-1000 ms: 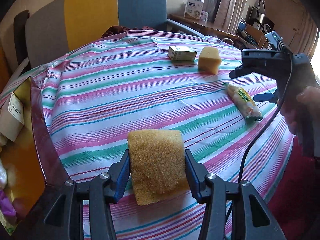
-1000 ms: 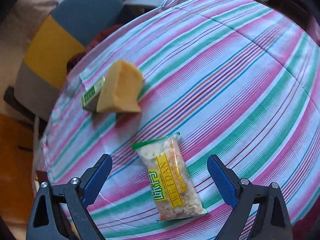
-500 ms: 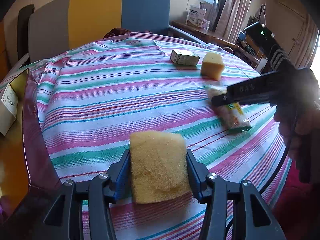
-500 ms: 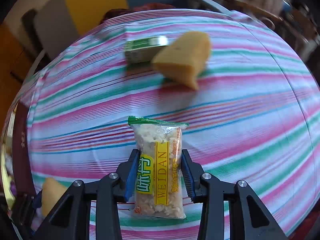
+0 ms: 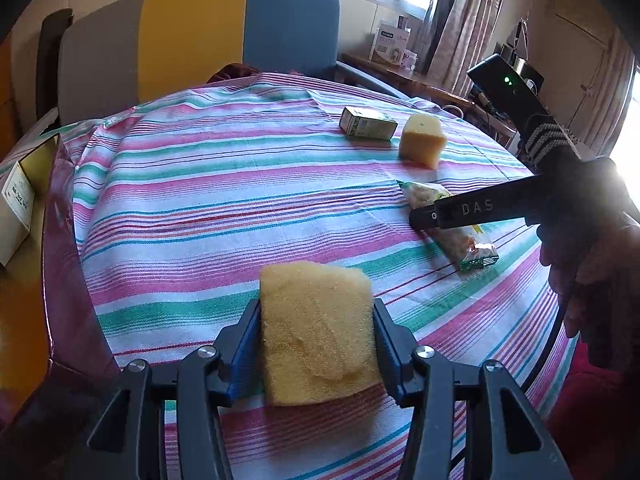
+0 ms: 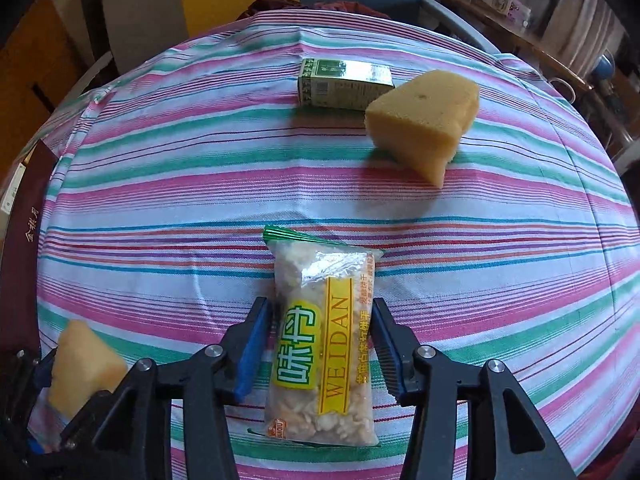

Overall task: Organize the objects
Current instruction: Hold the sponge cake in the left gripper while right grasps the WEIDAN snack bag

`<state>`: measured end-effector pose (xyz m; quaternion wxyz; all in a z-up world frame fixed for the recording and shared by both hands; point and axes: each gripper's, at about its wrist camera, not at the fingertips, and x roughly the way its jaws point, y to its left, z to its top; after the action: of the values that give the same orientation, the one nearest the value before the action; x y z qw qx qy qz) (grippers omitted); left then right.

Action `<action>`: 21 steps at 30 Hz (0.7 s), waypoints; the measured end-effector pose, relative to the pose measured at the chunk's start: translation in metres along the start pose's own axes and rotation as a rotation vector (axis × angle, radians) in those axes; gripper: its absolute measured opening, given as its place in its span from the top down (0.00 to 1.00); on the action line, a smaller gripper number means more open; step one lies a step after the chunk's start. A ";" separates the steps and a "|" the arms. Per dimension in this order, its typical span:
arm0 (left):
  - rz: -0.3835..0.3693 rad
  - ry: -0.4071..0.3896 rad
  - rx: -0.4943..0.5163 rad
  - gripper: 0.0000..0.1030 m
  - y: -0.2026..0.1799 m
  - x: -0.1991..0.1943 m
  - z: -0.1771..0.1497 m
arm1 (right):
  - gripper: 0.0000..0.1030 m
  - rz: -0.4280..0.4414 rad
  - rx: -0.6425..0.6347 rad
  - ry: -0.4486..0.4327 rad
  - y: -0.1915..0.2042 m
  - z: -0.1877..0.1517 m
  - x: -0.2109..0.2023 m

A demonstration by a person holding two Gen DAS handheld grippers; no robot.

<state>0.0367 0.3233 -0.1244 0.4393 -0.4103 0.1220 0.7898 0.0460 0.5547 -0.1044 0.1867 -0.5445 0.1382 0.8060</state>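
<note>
My left gripper (image 5: pixel 316 332) is shut on a yellow sponge (image 5: pixel 316 332) and holds it over the striped tablecloth (image 5: pixel 208 200); the sponge also shows in the right wrist view (image 6: pixel 80 364). My right gripper (image 6: pixel 320 344) is shut on a clear snack packet (image 6: pixel 324 340) with a yellow label, which lies on the cloth; the packet also shows in the left wrist view (image 5: pixel 456 236) under the right gripper's body. A second yellow sponge (image 6: pixel 424 120) and a green box (image 6: pixel 344 84) lie at the far side.
A dark red open box (image 5: pixel 52 240) with a white carton (image 5: pixel 16 212) inside stands at the table's left edge. A grey, yellow and blue chair (image 5: pixel 200 40) stands behind the table. A cluttered sideboard (image 5: pixel 420 76) is at the back right.
My right gripper came down around the snack packet and closed on it. My left gripper kept hold of the sponge and shifted only slightly.
</note>
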 end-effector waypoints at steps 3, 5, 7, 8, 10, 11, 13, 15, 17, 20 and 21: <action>-0.003 -0.001 -0.003 0.48 0.000 0.000 0.000 | 0.50 -0.002 -0.016 -0.003 -0.003 -0.005 -0.002; -0.003 -0.003 -0.002 0.48 0.000 0.000 0.000 | 0.49 -0.011 -0.038 -0.007 0.001 -0.007 -0.004; -0.004 -0.003 -0.004 0.48 0.001 0.000 0.000 | 0.49 -0.016 -0.048 -0.008 0.009 -0.002 0.002; -0.005 -0.003 -0.004 0.48 0.001 0.000 -0.001 | 0.49 -0.019 -0.054 -0.010 0.011 -0.001 0.003; -0.006 -0.004 -0.005 0.48 0.001 -0.001 -0.001 | 0.50 -0.029 -0.065 -0.016 0.012 -0.002 0.002; -0.006 -0.003 -0.005 0.48 0.001 -0.001 -0.001 | 0.53 -0.033 -0.070 -0.021 0.013 -0.002 0.002; -0.006 -0.003 -0.005 0.48 0.001 -0.001 -0.001 | 0.55 -0.036 -0.085 -0.031 0.016 -0.002 0.002; -0.006 -0.004 -0.005 0.48 0.001 -0.001 -0.001 | 0.55 -0.043 -0.094 -0.035 0.017 -0.002 0.002; -0.006 -0.004 -0.004 0.48 0.001 -0.001 -0.001 | 0.55 -0.039 -0.091 -0.036 0.016 -0.003 0.002; -0.004 -0.004 -0.002 0.48 0.000 -0.001 -0.001 | 0.54 -0.036 -0.089 -0.035 0.024 0.001 0.008; -0.004 -0.004 -0.001 0.48 0.000 -0.001 -0.001 | 0.54 -0.031 -0.085 -0.034 0.024 0.001 0.008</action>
<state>0.0376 0.3218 -0.1245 0.4407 -0.4091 0.1198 0.7900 0.0320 0.5350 -0.1112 0.1780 -0.5400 0.0924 0.8174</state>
